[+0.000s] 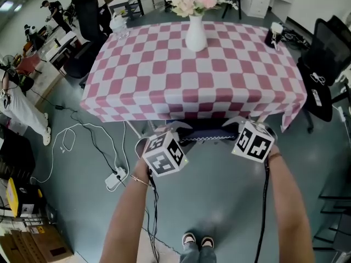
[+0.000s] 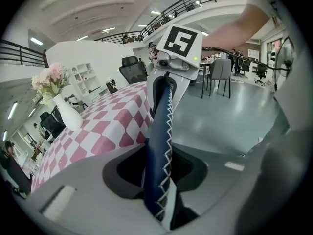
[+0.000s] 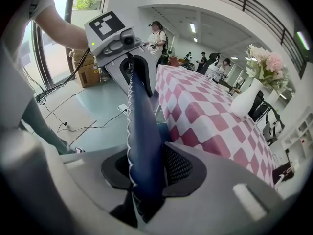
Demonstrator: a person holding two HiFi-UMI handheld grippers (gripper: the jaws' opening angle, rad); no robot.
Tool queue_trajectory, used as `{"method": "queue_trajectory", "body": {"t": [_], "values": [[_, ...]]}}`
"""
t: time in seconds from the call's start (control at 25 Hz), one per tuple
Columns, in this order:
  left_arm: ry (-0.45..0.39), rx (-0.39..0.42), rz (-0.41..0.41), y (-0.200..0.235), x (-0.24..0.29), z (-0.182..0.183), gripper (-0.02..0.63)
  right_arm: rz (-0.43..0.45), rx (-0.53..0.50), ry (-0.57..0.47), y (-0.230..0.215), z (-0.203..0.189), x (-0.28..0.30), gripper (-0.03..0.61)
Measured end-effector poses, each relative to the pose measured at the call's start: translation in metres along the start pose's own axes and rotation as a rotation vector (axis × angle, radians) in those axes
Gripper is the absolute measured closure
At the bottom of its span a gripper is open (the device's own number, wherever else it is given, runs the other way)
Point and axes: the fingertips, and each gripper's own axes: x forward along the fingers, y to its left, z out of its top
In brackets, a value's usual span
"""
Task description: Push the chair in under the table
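Observation:
The chair's dark blue back, edged with white zigzag stitching, shows just at the near edge of the table with the pink-and-white checked cloth; the seat is hidden under the cloth. My left gripper is shut on the back's left end, my right gripper on its right end. In the left gripper view the chair back runs upright between the jaws of the left gripper. The right gripper view shows the same chair back pinched in the right gripper.
A white vase of flowers stands on the table, a small dark item at its far right corner. Black office chairs stand to the right. A power strip with cables lies on the floor at left, near a person in white.

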Motion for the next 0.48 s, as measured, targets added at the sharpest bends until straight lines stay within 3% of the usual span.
{"method": "queue_trajectory", "body": {"t": [0.48], "values": [[0.019,-0.021,-0.032,-0.0031,0.0019,-0.0016,0.505,-0.021,-0.047,0.022,0.0057,-0.0031,0.0012,0.454]]}}
